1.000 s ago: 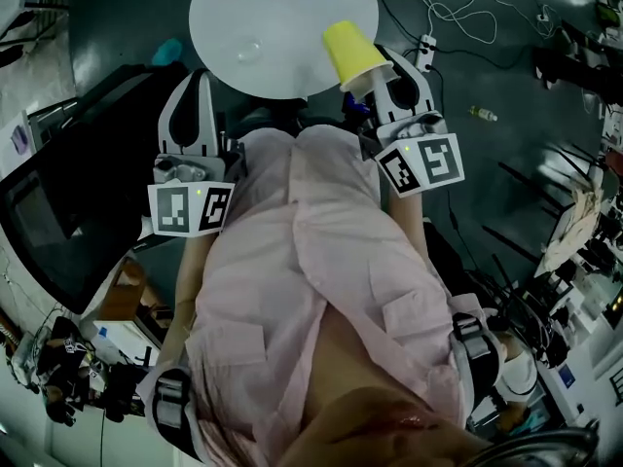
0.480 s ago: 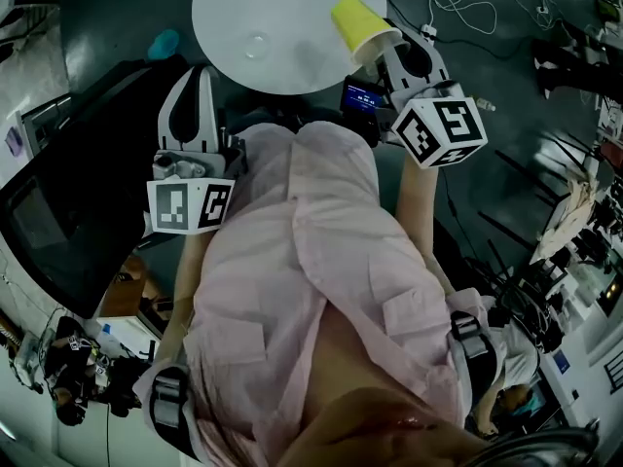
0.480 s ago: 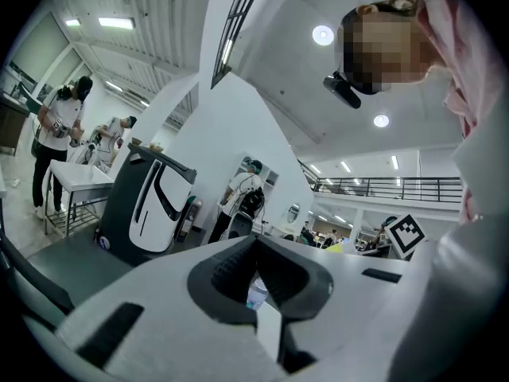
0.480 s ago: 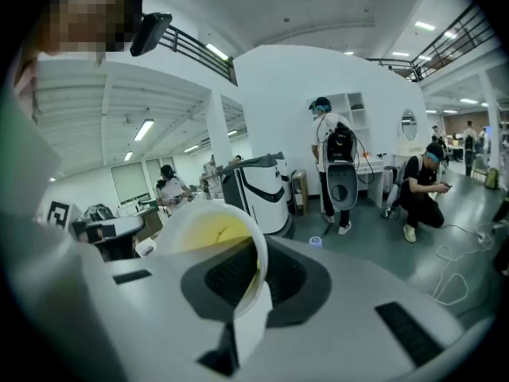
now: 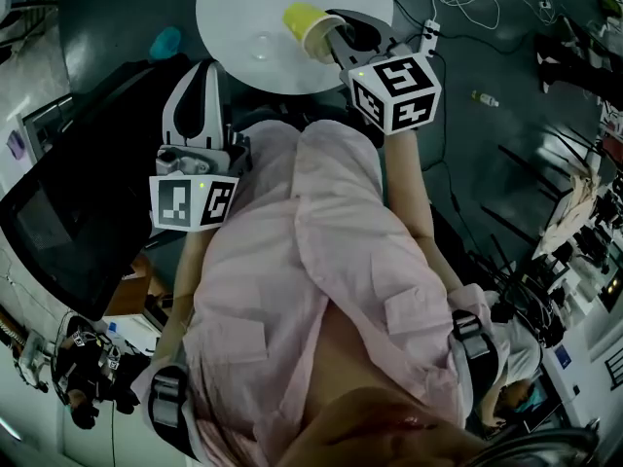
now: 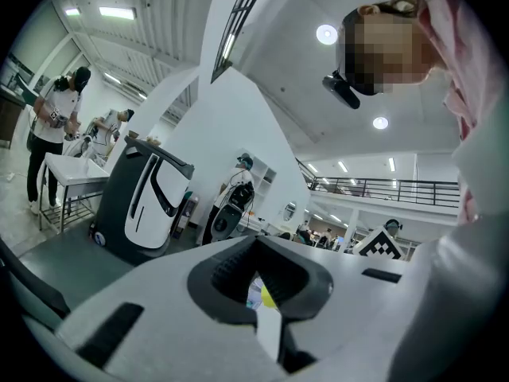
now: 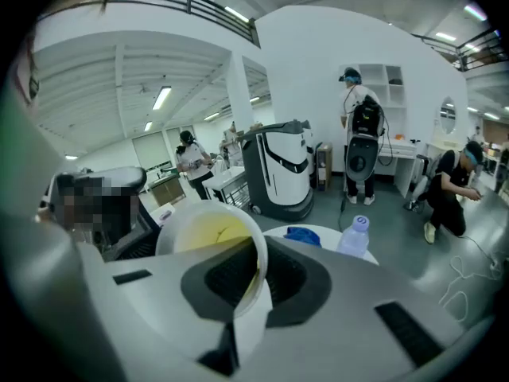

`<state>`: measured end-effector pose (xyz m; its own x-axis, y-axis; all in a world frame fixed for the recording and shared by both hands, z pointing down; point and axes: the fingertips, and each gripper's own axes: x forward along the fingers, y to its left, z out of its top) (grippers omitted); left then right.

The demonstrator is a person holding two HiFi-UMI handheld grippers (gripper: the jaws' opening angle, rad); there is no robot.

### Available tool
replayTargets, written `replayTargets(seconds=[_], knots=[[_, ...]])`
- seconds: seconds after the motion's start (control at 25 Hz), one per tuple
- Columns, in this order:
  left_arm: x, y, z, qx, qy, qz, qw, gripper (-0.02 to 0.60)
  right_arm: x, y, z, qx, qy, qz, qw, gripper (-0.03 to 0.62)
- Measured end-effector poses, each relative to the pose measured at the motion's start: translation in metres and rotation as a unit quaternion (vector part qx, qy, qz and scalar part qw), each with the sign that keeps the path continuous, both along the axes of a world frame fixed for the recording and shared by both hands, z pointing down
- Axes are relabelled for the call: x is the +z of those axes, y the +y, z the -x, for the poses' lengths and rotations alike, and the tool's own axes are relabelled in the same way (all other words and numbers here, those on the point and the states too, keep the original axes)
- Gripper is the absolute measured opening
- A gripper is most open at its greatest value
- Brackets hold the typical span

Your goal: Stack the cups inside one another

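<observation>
My right hand-held gripper (image 5: pixel 332 37) pinched nearly closed on the rim wall of the yellow cup (image 5: pixel 307 22), cup tilted over the round white desk (image 5: pixel 229 8) at upper centre, mouth facing the gripper, clear cup (image 5: pixel 255 47) standing left of it, left hand-held gripper (image 5: pixel 202 74) closed on nothing, just beside the desk's lower-left edge

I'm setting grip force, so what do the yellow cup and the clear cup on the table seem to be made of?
Yellow cup: thin plastic or coated paper, dull finish. It has a pale rolled rim, and the right gripper pinches its thin wall. Clear cup: probably smooth transparent plastic, since the white table shows through it.
</observation>
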<state>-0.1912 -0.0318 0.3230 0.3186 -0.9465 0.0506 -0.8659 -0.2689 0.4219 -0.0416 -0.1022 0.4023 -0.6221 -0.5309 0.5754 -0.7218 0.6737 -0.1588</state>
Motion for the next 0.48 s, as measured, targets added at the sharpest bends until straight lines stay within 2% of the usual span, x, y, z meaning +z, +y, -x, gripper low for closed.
replayTargets(seconds=[0.24,0.48], knots=[[-0.002,-0.001,0.009,-0.009,0.001,0.001,1.0,0.015,0.037,0.004,0.032,-0.061,0.033,0.039,0.997,0.037],[-0.001,0.001,0.018,-0.018,0.003,0.003,0.9998,0.015,0.078,0.009,0.053,-0.1,0.067,0.075,0.99,0.037]])
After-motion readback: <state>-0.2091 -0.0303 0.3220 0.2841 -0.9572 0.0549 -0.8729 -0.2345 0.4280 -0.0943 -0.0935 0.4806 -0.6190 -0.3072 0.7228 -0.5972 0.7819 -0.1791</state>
